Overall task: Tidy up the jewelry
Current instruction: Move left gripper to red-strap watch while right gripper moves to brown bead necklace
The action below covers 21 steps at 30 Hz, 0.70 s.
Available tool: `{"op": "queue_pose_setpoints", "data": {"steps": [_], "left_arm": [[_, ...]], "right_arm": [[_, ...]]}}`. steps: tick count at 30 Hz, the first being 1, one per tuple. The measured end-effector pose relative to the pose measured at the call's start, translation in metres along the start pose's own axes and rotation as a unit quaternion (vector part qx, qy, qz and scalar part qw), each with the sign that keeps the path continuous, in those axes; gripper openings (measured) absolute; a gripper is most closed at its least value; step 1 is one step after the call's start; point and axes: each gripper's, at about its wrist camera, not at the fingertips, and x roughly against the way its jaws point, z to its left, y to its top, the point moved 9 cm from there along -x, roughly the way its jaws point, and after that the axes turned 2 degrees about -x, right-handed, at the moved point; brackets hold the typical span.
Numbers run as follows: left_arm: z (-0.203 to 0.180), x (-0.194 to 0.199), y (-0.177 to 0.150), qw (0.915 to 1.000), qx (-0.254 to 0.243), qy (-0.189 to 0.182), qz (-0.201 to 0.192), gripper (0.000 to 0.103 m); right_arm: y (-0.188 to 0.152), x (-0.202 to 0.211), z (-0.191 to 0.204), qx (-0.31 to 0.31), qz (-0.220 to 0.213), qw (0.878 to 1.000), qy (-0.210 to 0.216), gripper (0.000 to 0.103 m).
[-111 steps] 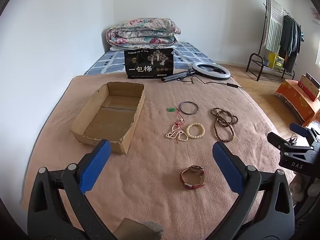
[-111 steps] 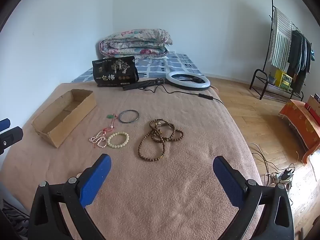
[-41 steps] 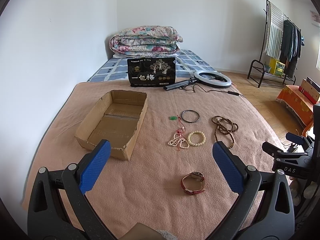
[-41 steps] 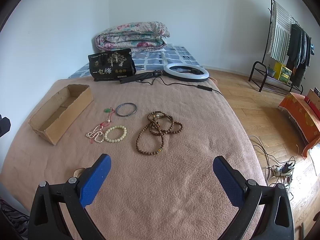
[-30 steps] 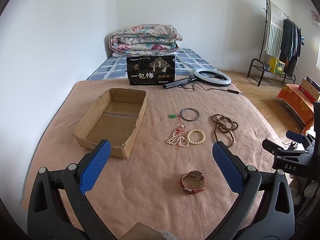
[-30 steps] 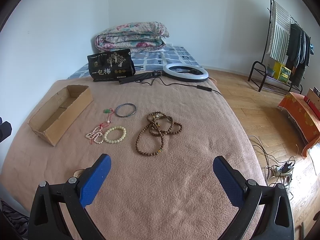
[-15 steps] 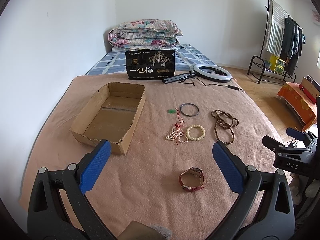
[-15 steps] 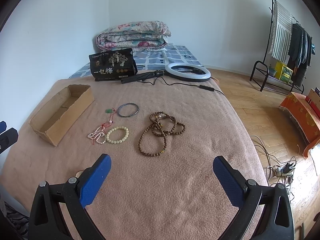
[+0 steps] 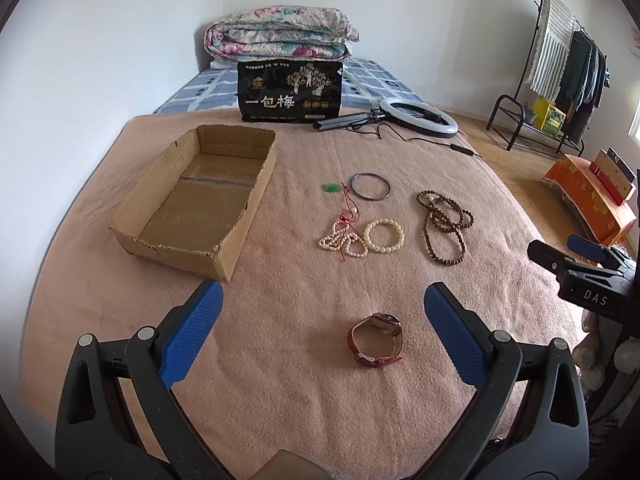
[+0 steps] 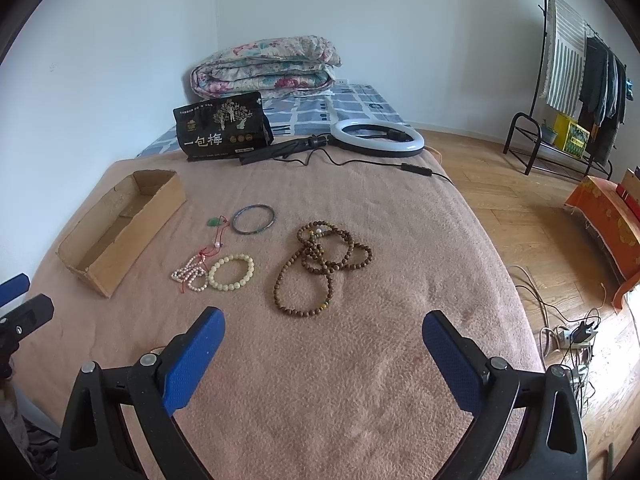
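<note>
Both hand-held grippers (image 9: 322,312) (image 10: 322,334) level, wide apart, above blanket (image 9: 304,392).

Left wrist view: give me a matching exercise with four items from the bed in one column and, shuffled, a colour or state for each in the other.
Things:
1. cardboard box
2. wristwatch
3. bangle
4. long bead strand

Descriptions:
A. brown, looped over itself
B. red strap
C. open top, nothing inside
D. thin dark ring lying flat

Pairs: 1-C, 2-B, 3-D, 4-A
</note>
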Motion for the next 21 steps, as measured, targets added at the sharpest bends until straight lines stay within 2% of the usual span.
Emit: {"op": "queue_pose_setpoints", "data": {"steps": [2,4,12,18,21], "left_arm": [[0.000,-0.008,-0.006,0.9998,0.004,-0.010,0.016,0.096],[0.001,-0.015,-0.011,0.9993,0.008,-0.016,0.032,0.087],[-0.007,-0.043,-0.036,0.9938,0.015,-0.055,0.096,0.063],[-0.020,-0.058,-0.050,0.9881,0.005,-0.080,0.131,0.053],[-0.024,-0.069,-0.057,0.9854,-0.003,-0.085,0.148,0.048]], "right_arm": [[0.001,-0.006,-0.005,-0.001,0.006,1.000,0.000,0.098],[0.002,-0.012,-0.009,0.002,0.012,1.000,-0.005,0.097],[0.006,-0.039,-0.013,0.016,0.049,0.999,0.003,0.093],[0.007,-0.058,-0.017,-0.019,0.086,0.996,0.034,0.092],[0.008,-0.068,-0.016,-0.013,0.099,0.994,0.041,0.090]]}}
